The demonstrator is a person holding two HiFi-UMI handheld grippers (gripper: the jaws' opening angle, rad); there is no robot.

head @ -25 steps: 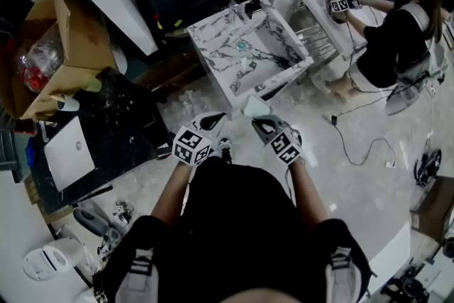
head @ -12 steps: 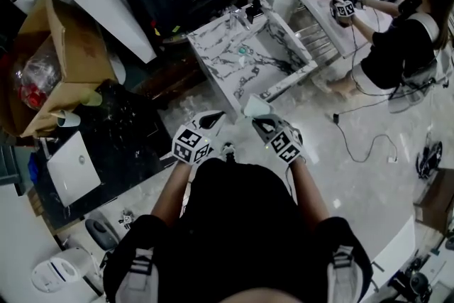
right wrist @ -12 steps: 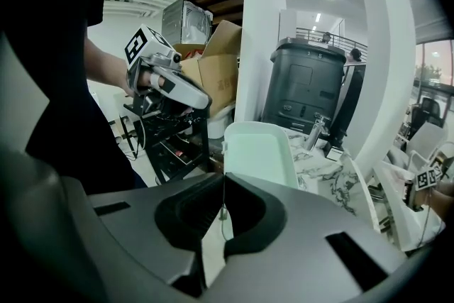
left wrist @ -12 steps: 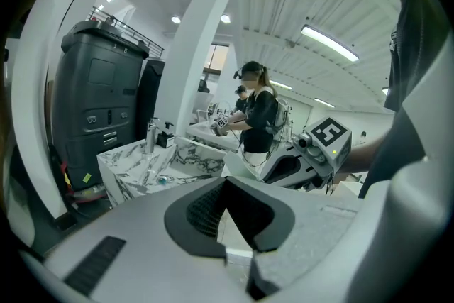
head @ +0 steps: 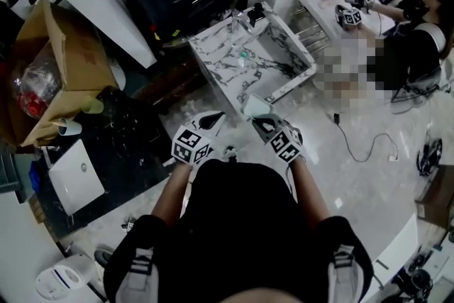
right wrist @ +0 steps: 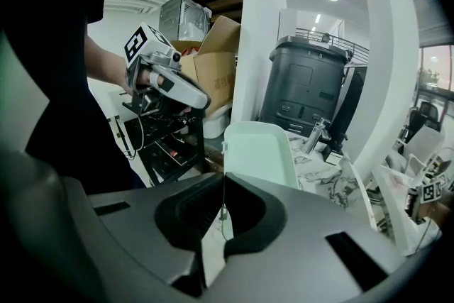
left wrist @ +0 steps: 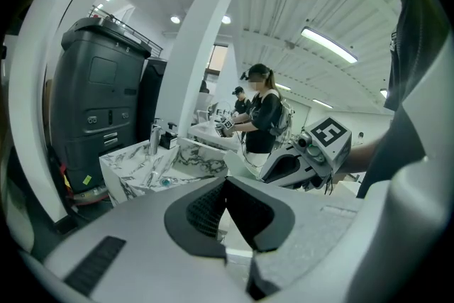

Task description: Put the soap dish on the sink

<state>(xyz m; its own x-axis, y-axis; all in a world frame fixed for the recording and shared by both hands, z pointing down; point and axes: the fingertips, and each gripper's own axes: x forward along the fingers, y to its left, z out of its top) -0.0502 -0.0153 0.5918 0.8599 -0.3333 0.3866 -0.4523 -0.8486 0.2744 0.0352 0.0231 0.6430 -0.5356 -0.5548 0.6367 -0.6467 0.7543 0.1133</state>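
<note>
Marble sink (head: 216,60) ahead | right claw (right wrist: 222,184) clamped on soap dish (right wrist: 259,152) | left claw (left wrist: 225,184) closed, empty

From my seat, the small pale mint-green plastic soap dish (right wrist: 259,152) looks smooth, with a soft satin sheen. The square white sink with grey marble veining (head: 216,53) reads as polished stone or a stone-look finish. The tall tap (left wrist: 154,139) standing on it shines like chromed metal. I see matt grey moulded plastic on the left gripper (left wrist: 225,184) and the right gripper (right wrist: 222,184), each with black ribbed pads (left wrist: 204,209). The open brown box (head: 67,57) is dull, rough cardboard. The pale floor (head: 369,181) is glossy, marbled tile.
</note>
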